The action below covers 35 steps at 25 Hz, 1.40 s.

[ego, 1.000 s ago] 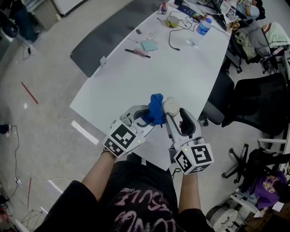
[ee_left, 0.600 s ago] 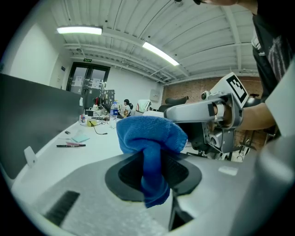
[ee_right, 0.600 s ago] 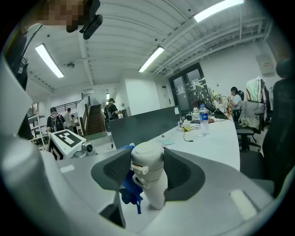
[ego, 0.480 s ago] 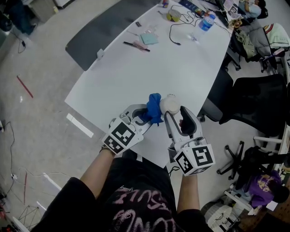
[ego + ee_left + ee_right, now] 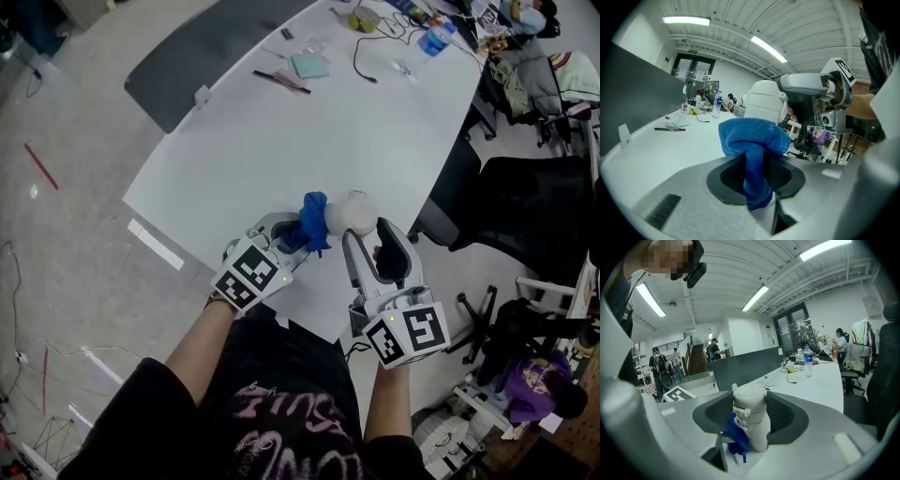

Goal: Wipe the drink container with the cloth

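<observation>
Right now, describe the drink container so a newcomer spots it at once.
Start at the long white table; over its near corner two handheld claws meet. The right claw grips the drink container: a cream-white lidded bottle, the only pale rounded thing there, beside the blue cloth in the left claw.

**Tabletop**: the broad middle stretch ahead of both grippers is bare, and passage is open there.

**Far end:** obstructed by a pen, a teal pad, a looped cable and a water bottle. Further clutter lies behind, too small to tell.

**Left side:** a small white card stands at the edge, and a dark panel runs along it.

**Right side:** a chair back stands against the edge, with an office chair just beyond.

**Between the grippers:** there is no gap between the left gripper and the right gripper. The cloth pinched in the left jaws touches the drink container, which fills the right jaws. Both hang over the near corner.
</observation>
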Each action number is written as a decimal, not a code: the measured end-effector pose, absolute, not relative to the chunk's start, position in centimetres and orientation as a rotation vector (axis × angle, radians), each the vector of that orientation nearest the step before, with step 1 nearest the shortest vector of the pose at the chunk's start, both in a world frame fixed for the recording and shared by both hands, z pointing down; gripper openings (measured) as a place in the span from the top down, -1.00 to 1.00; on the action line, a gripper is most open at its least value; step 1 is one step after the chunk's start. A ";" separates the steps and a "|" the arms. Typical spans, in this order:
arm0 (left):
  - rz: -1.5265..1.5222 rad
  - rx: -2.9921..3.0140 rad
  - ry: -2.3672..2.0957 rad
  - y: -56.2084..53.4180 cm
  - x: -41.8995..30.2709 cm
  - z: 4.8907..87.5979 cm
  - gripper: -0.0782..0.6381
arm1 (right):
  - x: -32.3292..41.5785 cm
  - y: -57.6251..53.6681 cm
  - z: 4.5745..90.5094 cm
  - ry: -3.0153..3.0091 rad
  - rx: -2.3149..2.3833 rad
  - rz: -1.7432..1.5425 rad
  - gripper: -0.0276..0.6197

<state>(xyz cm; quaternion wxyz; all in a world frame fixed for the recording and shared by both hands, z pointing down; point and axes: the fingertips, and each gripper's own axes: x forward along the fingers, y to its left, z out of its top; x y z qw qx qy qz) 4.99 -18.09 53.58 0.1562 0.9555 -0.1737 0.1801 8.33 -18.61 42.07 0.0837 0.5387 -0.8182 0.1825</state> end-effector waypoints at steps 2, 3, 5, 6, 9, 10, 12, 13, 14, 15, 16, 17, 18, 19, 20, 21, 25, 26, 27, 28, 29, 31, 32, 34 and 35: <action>0.518 2.733 -0.497 -18.2 5.0 53.9 0.51 | 8.4 -18.6 42.1 -2.441 1.609 0.544 0.22; 0.513 2.732 -0.496 -18.2 5.1 54.0 0.51 | 8.4 -18.6 42.0 -2.440 1.609 0.545 0.22; 0.504 2.725 -0.494 -18.1 5.1 54.3 0.51 | 8.4 -18.5 42.0 -2.438 1.609 0.547 0.21; 0.509 2.720 -0.494 -18.1 5.1 54.5 0.51 | 8.4 -18.5 42.0 -2.437 1.609 0.547 0.21; 0.543 2.712 -0.493 -18.2 5.2 55.4 0.51 | 8.5 -18.6 42.0 -2.436 1.608 0.548 0.21; 0.555 2.709 -0.493 -18.2 5.2 55.7 0.51 | 8.5 -18.6 42.0 -2.435 1.608 0.549 0.21; 0.573 2.702 -0.495 -18.2 5.2 56.2 0.51 | 8.6 -18.5 42.1 -2.433 1.608 0.549 0.21; 0.575 2.694 -0.499 -18.3 5.1 56.4 0.51 | 8.7 -18.5 42.1 -2.433 1.609 0.549 0.21; 0.571 2.684 -0.506 -18.3 4.9 56.6 0.51 | 8.7 -18.5 42.1 -2.434 1.610 0.549 0.21; 0.564 2.674 -0.516 -18.3 4.6 56.6 0.51 | 8.6 -18.4 42.1 -2.436 1.610 0.549 0.21; 0.554 2.665 -0.530 -18.3 4.3 56.4 0.51 | 8.6 -18.3 42.1 -2.438 1.608 0.550 0.21; 0.544 2.660 -0.543 -18.3 4.0 56.1 0.51 | 8.7 -18.2 42.1 -2.441 1.607 0.549 0.21; 0.537 2.660 -0.554 -18.3 3.7 55.7 0.51 | 8.7 -18.1 42.1 -2.443 1.606 0.549 0.21; 0.535 2.665 -0.563 -18.2 3.4 55.3 0.51 | 8.8 -18.0 42.0 -2.445 1.606 0.549 0.21; 0.533 2.676 -0.569 -18.2 3.1 54.8 0.51 | 8.8 -18.0 42.0 -2.448 1.607 0.548 0.21; 0.529 2.689 -0.574 -18.2 2.8 54.2 0.51 | 8.8 -18.0 42.1 -2.451 1.607 0.548 0.21; 0.493 2.754 -0.588 -18.1 2.4 51.1 0.51 | 8.9 -17.9 42.2 -2.467 1.612 0.551 0.20; 0.487 2.775 -0.589 -18.1 2.5 50.2 0.51 | 8.9 -17.9 42.2 -2.471 1.612 0.551 0.19; 0.483 2.796 -0.588 -18.1 2.6 49.6 0.51 | 8.9 -17.9 42.2 -2.474 1.613 0.551 0.19; 0.481 2.816 -0.586 -18.2 2.7 49.0 0.51 | 8.9 -17.9 42.3 -2.476 1.614 0.551 0.19; 0.481 2.833 -0.581 -18.2 2.9 48.6 0.51 | 8.9 -17.9 42.3 -2.478 1.616 0.551 0.19; 0.482 2.858 -0.569 -18.4 3.2 47.9 0.51 | 8.9 -18.0 42.4 -2.482 1.619 0.554 0.18; 0.480 2.871 -0.561 -18.5 3.3 47.4 0.51 | 8.8 -18.0 42.4 -2.484 1.621 0.556 0.18; 0.477 2.899 -0.539 -18.5 3.8 46.6 0.51 | 8.8 -18.1 42.3 -2.488 1.621 0.557 0.18; 0.479 2.913 -0.526 -18.4 4.1 46.2 0.51 | 8.7 -18.1 42.3 -2.489 1.621 0.556 0.18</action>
